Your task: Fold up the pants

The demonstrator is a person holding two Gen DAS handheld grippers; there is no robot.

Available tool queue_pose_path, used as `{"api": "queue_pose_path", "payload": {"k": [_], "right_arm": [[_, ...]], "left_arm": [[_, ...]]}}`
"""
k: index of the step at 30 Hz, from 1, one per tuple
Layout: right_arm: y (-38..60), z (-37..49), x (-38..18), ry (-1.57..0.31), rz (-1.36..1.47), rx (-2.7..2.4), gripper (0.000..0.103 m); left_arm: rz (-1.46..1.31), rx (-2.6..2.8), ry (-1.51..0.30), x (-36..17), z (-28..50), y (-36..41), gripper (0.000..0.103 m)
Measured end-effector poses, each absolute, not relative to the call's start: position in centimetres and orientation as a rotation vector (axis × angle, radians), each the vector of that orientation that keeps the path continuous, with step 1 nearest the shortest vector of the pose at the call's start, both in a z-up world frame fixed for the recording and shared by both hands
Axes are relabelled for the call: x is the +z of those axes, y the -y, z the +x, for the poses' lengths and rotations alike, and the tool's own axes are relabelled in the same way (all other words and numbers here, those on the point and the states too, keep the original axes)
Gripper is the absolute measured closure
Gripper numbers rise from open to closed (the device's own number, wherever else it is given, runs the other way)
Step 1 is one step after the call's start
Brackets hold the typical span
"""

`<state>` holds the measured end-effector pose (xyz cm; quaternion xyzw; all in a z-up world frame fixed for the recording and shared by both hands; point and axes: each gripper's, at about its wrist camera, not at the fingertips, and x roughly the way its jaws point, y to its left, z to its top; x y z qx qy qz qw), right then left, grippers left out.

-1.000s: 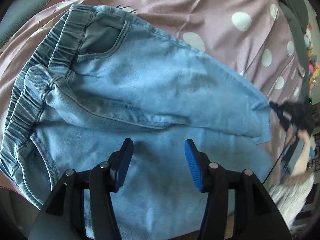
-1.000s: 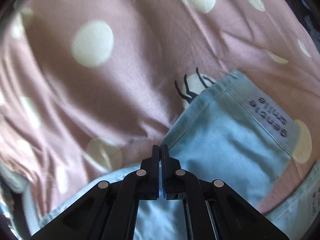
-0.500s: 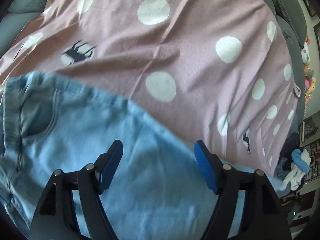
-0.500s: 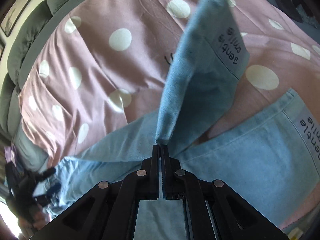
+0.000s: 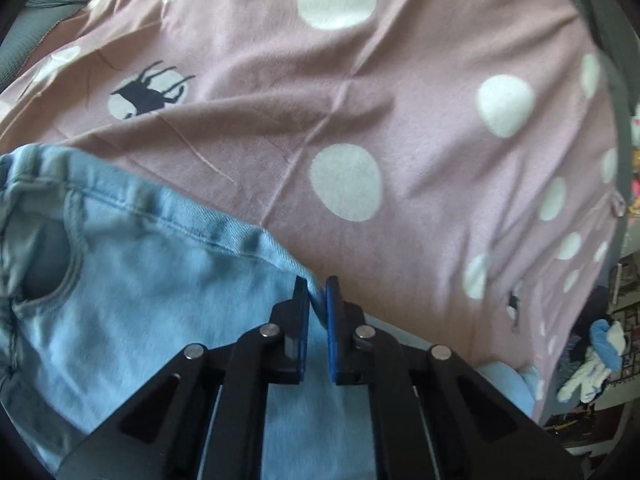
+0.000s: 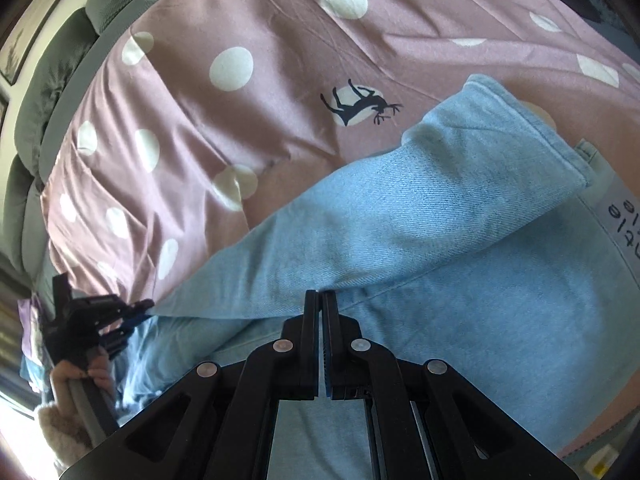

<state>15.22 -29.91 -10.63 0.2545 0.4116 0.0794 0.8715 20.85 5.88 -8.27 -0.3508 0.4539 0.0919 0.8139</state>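
Light blue denim pants [image 5: 140,280] lie on a pink polka-dot sheet [image 5: 360,100]. My left gripper [image 5: 317,292] is shut on the far side seam of the pants, to the right of the hip pocket [image 5: 44,264]. My right gripper [image 6: 321,300] is shut on the edge of one pant leg [image 6: 420,216]; that leg is lifted off the sheet and hangs over the other leg [image 6: 500,320], its hem pointing up and right. In the right wrist view the left gripper [image 6: 136,312] shows at the far left, pinching the same garment.
The sheet [image 6: 240,128] covers a grey-green sofa [image 6: 60,80]. A deer print [image 6: 360,104] lies beyond the lifted leg. Toys and clutter [image 5: 600,356] sit off the sheet's right edge.
My left gripper was open over the hip and has shut on the pants' far side seam. My right gripper has kept its grip and lifted the leg, which then swung down over the other leg.
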Motion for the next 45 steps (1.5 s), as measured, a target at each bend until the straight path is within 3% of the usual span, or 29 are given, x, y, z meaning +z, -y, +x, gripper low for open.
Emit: {"api": "queue_pose_path", "payload": {"k": [8,15,21,25,28,31,32,33,39,45], "right_arm": [[32.6,11.0,-6.4,-0.734,0.519,0.161,0.101],[34.5,6.7,-7.4,-0.774,0.487,0.128,0.101],[35.3,5.1,-9.5,-0.825,0.508,0.085,0.101],[35.3,5.0,-10.5,-0.846,0.499,0.068,0.101],[35.4,4.9,-11.0,-0.855,0.501,0.061,0.101],[35.5,5.2,-11.6,-0.873,0.511,0.056,0.101],[35.5,5.2,-11.8,-0.877,0.511,0.055,0.101],[35.5,5.3,-11.9,-0.884,0.511,0.054,0.101],[35.8,5.0,-11.3,-0.878,0.497,0.032,0.101],[36.8,5.3,-12.8,-0.929,0.543,0.017,0.101]], "left_arm": [[-0.709,-0.006,-0.795,-1.7,8.3,-3.9,0.097],[-0.718,-0.038,-0.905,-6.0,1.1,-0.9,0.095],[-0.783,0.05,-0.952,-8.5,0.0,-3.0,0.091],[-0.742,0.204,-0.902,-7.9,-0.9,-6.3,0.068],[-0.802,0.25,-0.876,-8.8,-0.8,-9.1,0.064],[-0.856,0.242,-0.875,-9.6,-0.2,-10.9,0.068],[-0.88,0.223,-0.864,-9.8,-0.5,-11.2,0.083],[-0.885,0.212,-0.865,-9.7,-0.5,-11.3,0.087],[-0.785,0.183,-0.914,-7.0,-3.0,-9.7,0.09],[-0.794,0.214,-1.043,-10.6,-4.3,-9.4,0.088]]}}
